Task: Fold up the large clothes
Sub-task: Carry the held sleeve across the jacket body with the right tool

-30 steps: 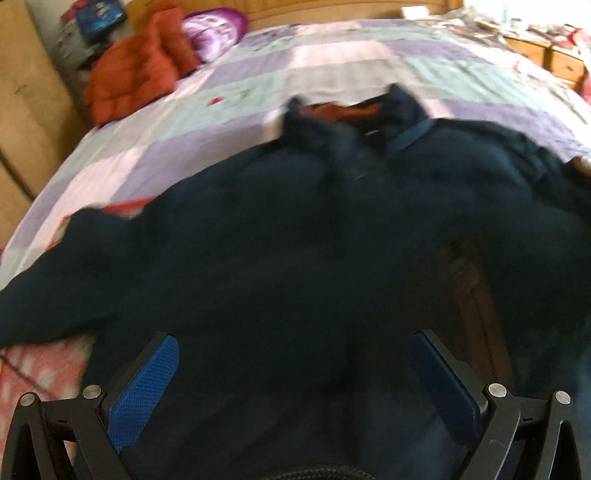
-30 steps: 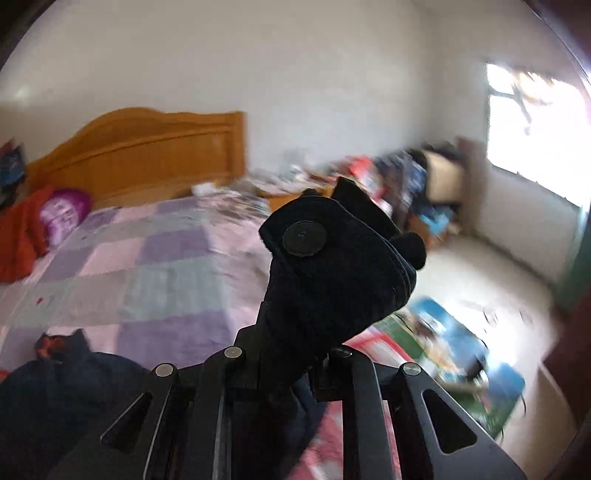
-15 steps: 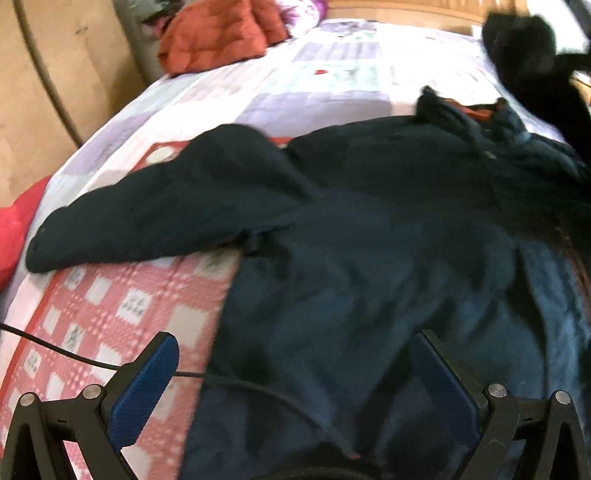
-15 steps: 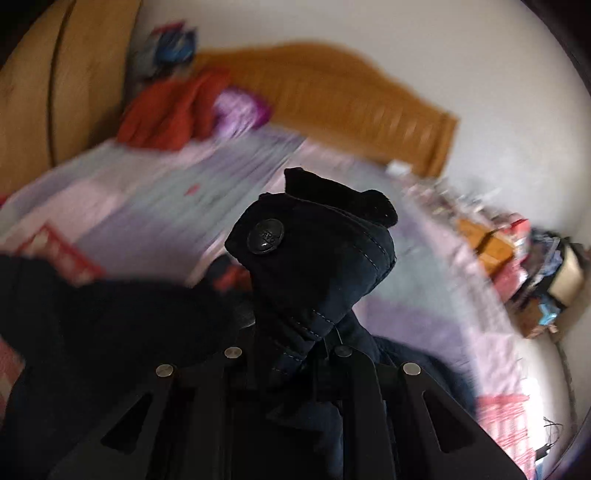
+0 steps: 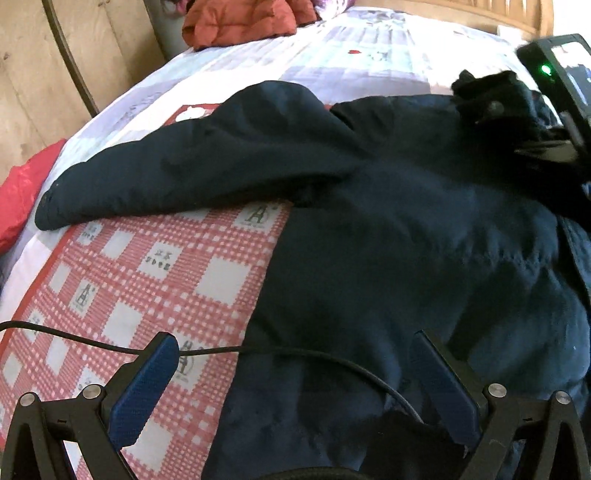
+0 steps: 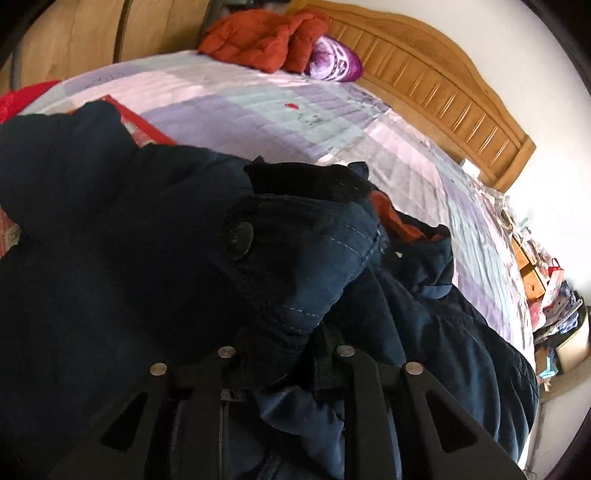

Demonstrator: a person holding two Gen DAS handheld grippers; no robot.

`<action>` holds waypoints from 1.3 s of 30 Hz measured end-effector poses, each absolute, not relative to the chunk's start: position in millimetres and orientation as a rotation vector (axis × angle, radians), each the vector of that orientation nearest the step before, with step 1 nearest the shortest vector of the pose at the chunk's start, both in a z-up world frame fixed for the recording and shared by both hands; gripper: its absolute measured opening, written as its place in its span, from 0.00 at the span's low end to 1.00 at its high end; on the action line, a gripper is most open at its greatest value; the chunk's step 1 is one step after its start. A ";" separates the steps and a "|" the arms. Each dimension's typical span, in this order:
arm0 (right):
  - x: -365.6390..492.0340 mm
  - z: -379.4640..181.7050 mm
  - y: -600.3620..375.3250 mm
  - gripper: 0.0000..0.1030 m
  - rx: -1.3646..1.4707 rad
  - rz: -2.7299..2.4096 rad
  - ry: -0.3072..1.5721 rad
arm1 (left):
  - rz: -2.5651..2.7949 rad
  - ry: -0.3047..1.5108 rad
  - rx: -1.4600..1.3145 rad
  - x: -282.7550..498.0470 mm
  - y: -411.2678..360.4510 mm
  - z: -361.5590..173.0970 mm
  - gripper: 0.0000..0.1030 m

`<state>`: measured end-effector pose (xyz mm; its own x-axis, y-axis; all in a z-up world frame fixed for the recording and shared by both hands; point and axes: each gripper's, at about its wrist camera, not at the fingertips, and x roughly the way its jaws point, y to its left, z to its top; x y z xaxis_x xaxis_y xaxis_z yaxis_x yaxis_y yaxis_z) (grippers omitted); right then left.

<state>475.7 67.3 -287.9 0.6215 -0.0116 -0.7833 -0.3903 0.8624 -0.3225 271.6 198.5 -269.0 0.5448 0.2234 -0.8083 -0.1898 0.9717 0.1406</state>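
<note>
navy jacket (image 5: 406, 229) flat on bed (image 5: 369, 48), collar toward headboard (image 6: 436, 85) — right tongs (image 6: 284, 332) clamp cuff, now lowered onto chest; left tongs (image 5: 295, 373) agape, empty.

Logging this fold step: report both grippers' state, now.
Left gripper: open, holding nothing, above the navy jacket.
Right gripper: shut on the jacket's buttoned sleeve cuff.

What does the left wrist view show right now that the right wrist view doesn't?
Only the left wrist view shows the open left hand-held gripper, a black cable, the red checked blanket and the jacket's outstretched sleeve. Only the right wrist view shows the headboard, the purple pillow and the buttoned cuff clamped in the right hand-held gripper. Both show the navy jacket and orange coat.
</note>
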 end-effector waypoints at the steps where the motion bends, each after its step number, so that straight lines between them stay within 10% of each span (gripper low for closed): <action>1: 477.0 -287.5 70.8 0.35 -0.491 0.239 0.891 | 0.239 0.959 0.044 272.1 195.5 -267.8 1.00; 11: 441.2 -261.4 64.1 0.86 -0.448 0.310 0.820 | 0.225 0.953 0.036 280.9 180.1 -257.1 1.00; 27: 457.2 -291.0 65.8 0.86 -0.460 0.300 0.870 | 0.237 0.978 0.045 271.0 187.5 -262.2 1.00; 28: 464.4 -292.7 66.9 0.82 -0.446 0.300 0.879 | 0.237 0.973 0.051 270.0 188.7 -261.3 1.00; 31: 472.9 -291.2 68.3 0.23 -0.416 0.322 0.910 | 0.246 0.962 0.056 267.7 193.0 -260.3 1.00; 39: 399.6 -265.3 85.2 0.16 -0.421 0.599 0.870 | 0.282 0.963 -0.007 267.9 208.6 -262.7 1.00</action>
<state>399.6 85.2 -265.3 0.4999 0.3137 -0.8072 -0.6422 0.7596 -0.1025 267.9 208.6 -262.7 0.5376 0.2339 -0.8101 -0.2400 0.9635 0.1190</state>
